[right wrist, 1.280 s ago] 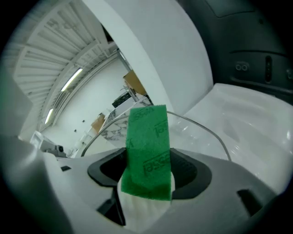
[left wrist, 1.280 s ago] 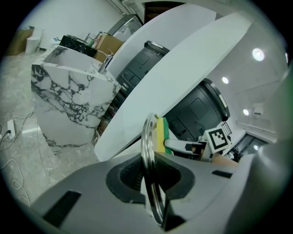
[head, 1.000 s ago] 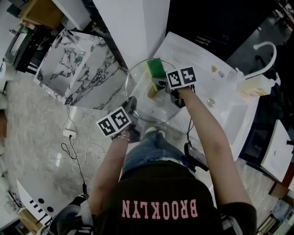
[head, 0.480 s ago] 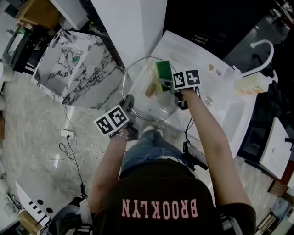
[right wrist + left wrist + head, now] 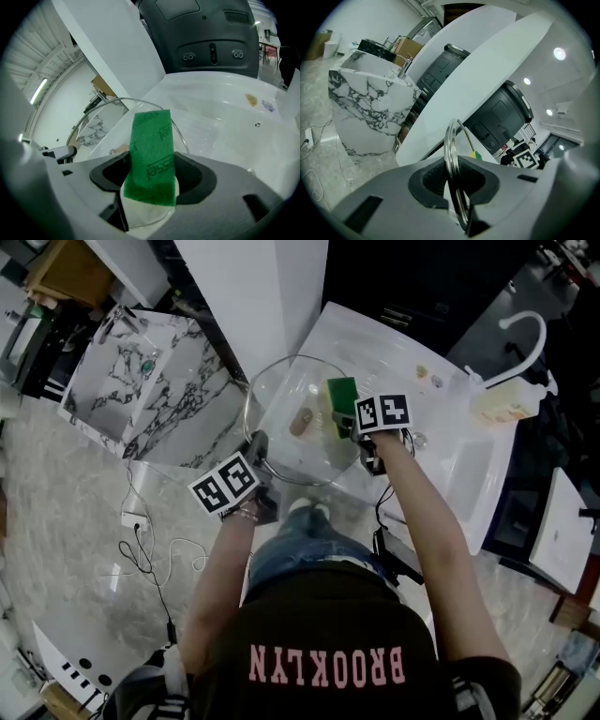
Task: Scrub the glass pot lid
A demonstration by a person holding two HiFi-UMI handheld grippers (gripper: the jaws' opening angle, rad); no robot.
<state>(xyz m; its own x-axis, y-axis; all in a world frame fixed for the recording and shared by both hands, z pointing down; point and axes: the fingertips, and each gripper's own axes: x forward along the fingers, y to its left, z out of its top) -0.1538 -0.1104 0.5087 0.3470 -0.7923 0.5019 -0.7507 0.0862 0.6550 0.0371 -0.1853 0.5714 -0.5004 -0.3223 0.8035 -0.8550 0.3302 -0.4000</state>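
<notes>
At centre-top of the head view sits the glass pot lid (image 5: 284,444), held in the air over the near edge of the white sink counter (image 5: 450,460), its round face turned up twd the camera, w/ a brown knob (image 5: 301,421) at its middle. Left gripper (image 5: 260,448) has its jaws clamped on the lid's lower-left rim. In the left gripper view (image 5: 457,187) the lid shows edge-on, its metal rim band (image 5: 451,145) pinched between the pads and rising up thru the frame.

Right of the knob, a green sponge (image 5: 342,397) lies over the lid's upper-right part, near the rim. Right gripper (image 5: 352,426) is clenched on it. In the right gripper view (image 5: 150,180) the sponge (image 5: 151,157) stands upright between the jaws, green scouring face twd the camera, pale underside at the bottom, w/ the lid's curved rim (image 5: 140,100) behind it.

Further out: a white faucet (image 5: 525,329) at the upper right, a pale yellow bottle (image 5: 502,404) just below it on the counter. A marble-pattern block (image 5: 159,390) stands at the upper left. A thin cable (image 5: 150,549) trails over the floor at the left.
</notes>
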